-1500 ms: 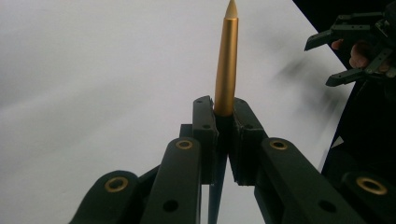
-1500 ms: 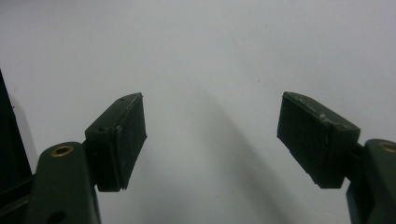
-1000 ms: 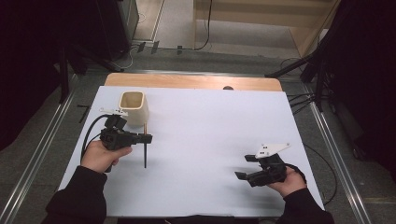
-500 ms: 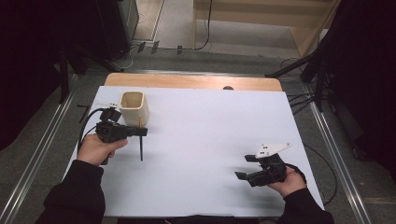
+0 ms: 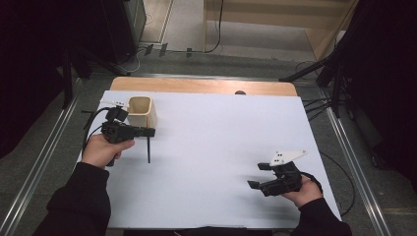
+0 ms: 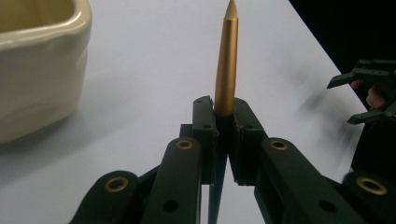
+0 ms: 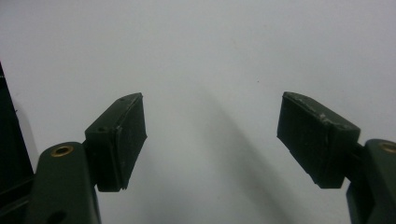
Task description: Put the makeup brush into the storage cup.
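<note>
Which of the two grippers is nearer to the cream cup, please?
The left. The left gripper sits just in front of the cream cup, its jaws shut on a gold pen. The right gripper rests far across the white sheet, jaws open.

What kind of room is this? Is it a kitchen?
Probably not a kitchen; it looks like a lab or recording studio. A person's hands hold black two-jaw grippers, the left gripper and the right gripper, over a white-covered table, with black curtains and floor cables around it.
</note>
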`<state>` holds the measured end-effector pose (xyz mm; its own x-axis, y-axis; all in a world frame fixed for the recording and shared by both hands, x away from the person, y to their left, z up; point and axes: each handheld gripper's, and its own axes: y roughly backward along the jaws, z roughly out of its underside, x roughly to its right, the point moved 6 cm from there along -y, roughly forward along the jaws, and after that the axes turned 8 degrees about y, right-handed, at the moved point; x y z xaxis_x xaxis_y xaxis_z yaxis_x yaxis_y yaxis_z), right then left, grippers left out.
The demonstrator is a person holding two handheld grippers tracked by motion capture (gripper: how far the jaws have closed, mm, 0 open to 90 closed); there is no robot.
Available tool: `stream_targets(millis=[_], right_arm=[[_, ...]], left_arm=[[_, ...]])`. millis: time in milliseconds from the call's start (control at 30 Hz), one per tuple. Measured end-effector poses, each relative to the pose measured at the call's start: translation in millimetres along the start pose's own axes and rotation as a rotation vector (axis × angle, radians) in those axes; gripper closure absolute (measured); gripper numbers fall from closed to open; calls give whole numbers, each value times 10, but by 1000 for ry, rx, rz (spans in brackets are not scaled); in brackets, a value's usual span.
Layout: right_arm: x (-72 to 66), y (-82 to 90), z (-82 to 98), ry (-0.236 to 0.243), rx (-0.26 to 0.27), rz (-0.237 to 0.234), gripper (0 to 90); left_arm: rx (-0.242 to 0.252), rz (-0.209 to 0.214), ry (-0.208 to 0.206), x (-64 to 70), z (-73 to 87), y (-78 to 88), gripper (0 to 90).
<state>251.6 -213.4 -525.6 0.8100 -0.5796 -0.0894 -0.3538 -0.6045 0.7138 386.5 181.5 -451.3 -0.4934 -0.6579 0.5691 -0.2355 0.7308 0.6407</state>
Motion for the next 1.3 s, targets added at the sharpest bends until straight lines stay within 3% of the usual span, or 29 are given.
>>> stream_targets(millis=[233, 467, 600, 867, 1267, 1300], right_arm=[[0, -1, -5, 10, 9, 1, 248], [-2, 1, -19, 11, 21, -6, 248], [-19, 6, -27, 12, 24, -11, 248], [-18, 4, -23, 13, 23, -13, 247], [-18, 2, -29, 9, 26, -15, 247], [-20, 2, -30, 10, 28, -16, 247]], left_arm=[[-4, -15, -2, 10, -114, -2, 833], [22, -16, 19, 0, -290, 107, 834], [28, -41, 14, -3, -380, 171, 834], [90, -57, 46, -25, -576, 304, 833], [168, -61, 42, -21, -789, 444, 833], [172, -78, 40, -33, -808, 456, 833]])
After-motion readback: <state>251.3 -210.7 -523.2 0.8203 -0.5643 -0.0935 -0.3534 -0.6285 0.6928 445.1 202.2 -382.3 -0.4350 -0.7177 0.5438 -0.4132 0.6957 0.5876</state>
